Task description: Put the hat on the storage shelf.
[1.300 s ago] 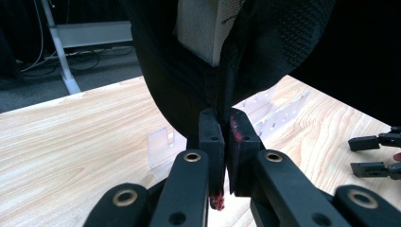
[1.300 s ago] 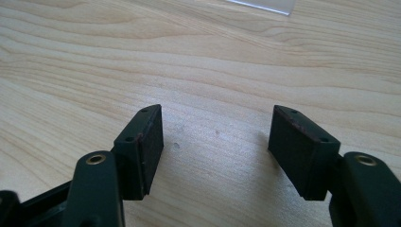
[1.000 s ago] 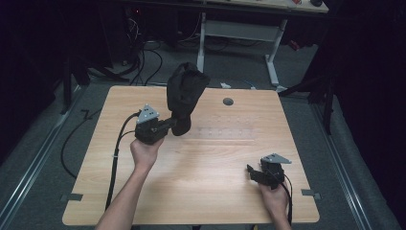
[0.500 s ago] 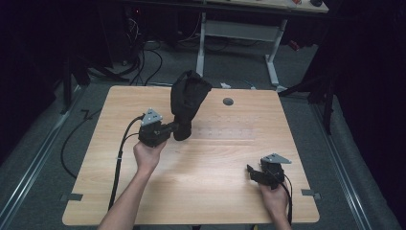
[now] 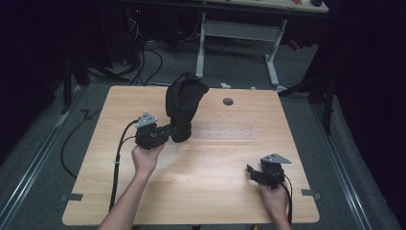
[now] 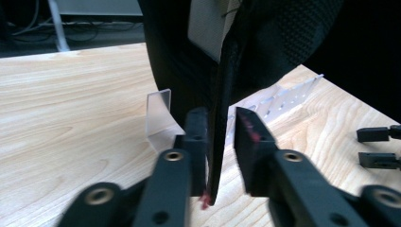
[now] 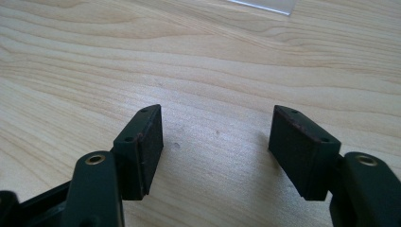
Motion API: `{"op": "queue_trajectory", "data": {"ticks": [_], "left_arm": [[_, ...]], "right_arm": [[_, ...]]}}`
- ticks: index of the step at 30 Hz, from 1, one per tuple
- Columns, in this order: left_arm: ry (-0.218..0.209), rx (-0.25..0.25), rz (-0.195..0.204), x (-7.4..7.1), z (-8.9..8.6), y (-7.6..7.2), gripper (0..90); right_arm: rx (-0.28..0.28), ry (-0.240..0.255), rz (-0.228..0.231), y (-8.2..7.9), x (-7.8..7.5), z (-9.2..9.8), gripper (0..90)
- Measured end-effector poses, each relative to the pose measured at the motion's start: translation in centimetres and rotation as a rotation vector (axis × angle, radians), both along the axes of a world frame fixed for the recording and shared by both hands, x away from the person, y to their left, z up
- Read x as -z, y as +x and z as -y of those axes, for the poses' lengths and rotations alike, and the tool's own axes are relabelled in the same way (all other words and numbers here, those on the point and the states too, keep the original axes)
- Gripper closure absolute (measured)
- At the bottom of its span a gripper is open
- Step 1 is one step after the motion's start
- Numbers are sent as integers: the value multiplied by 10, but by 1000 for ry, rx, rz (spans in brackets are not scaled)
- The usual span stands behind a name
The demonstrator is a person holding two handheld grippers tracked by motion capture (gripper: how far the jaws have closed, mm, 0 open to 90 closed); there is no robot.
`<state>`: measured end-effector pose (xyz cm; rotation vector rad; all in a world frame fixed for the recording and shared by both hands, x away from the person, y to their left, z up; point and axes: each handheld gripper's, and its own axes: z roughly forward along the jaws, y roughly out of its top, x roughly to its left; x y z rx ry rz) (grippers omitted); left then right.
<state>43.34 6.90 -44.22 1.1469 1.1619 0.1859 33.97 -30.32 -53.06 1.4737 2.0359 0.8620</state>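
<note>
A wooden desk (image 5: 206, 191) is seen from above, bare over most of its top, with a small round grommet (image 5: 228, 101) near the far edge. A clear plastic strip (image 6: 279, 97) with a row of slots lies flat on the far half, just beyond the garment.

A black garment (image 5: 184, 98), apparently a mesh-fabric cap or bag, is held raised above the far-left centre of the desk, its lower end hanging close to the surface. In the left gripper view a stitched edge (image 6: 222, 94) and a pale inner label (image 6: 208, 28) are visible.

The left gripper (image 5: 173, 132) is closed on that edge; the fabric is pinched between its jaws (image 6: 220, 142).

The right gripper (image 5: 253, 172) rests low at the near-right of the desk, well apart from the garment. Its jaws are spread wide with nothing between them (image 7: 215, 142).

Assessment: the garment is judged light, soft and limp. It is expected to sag and fold wherever it is unsupported, and not to be fragile. The stitched edge is judged the firmest place for a hold; a second hold farther along the same edge would be needed to spread it.
</note>
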Motion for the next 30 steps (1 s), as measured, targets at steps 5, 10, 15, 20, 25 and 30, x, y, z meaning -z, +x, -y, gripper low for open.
{"op": "queue_trajectory", "data": {"ticks": [5,10,15,20,25,30], "left_arm": [[29,-19,-14,0,0,-1,557],[42,-21,-22,-2,-2,-3,488],[51,-21,-24,-4,-5,-8,472],[50,-26,-30,-7,-11,-12,464],[56,-27,-40,-7,-18,-17,456],[47,-36,-49,-7,-24,-21,449]], "right_arm": [[0,0,0,0,0,0,360],[0,0,0,0,0,0,360],[-1,0,0,0,0,0,360],[-1,0,0,0,0,0,360],[-1,0,0,0,0,0,360],[0,0,0,0,0,0,360]]}}
